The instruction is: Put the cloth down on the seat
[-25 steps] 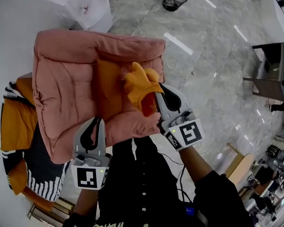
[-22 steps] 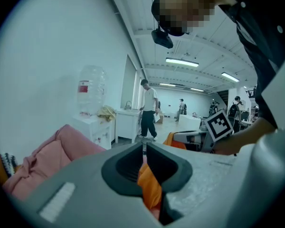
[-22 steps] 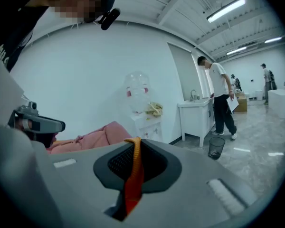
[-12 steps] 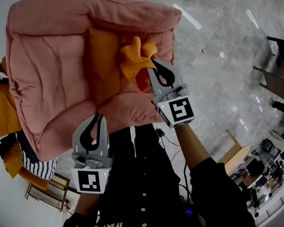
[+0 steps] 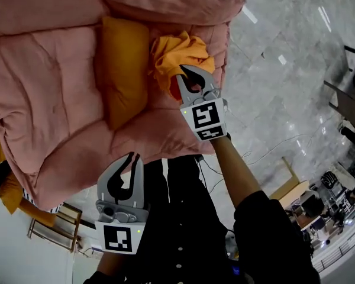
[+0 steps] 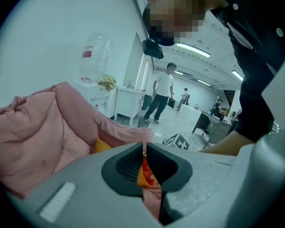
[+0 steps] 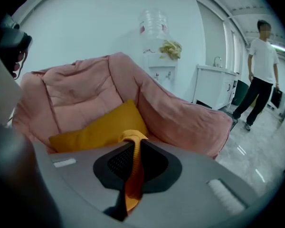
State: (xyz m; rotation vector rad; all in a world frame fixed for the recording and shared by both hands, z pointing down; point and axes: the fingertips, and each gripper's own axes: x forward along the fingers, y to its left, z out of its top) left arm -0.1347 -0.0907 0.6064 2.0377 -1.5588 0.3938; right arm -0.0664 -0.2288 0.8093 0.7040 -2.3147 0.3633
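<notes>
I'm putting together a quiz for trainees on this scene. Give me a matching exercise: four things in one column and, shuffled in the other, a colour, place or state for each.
Things:
1. cloth
2. cushion
3. left gripper
4. armchair

Descriptions:
A. pink
B. shut, holding nothing
C. loose on the seat, ungripped
D. pinched by the right gripper

Pairs: 1-D, 2-C, 3-B, 4-A

The right gripper pinches a strip of orange cloth between its closed jaws, the fabric bulging just past the fingertips. Beyond them a yellow cushion leans in the pink armchair. A person stands far off to their right.
</notes>
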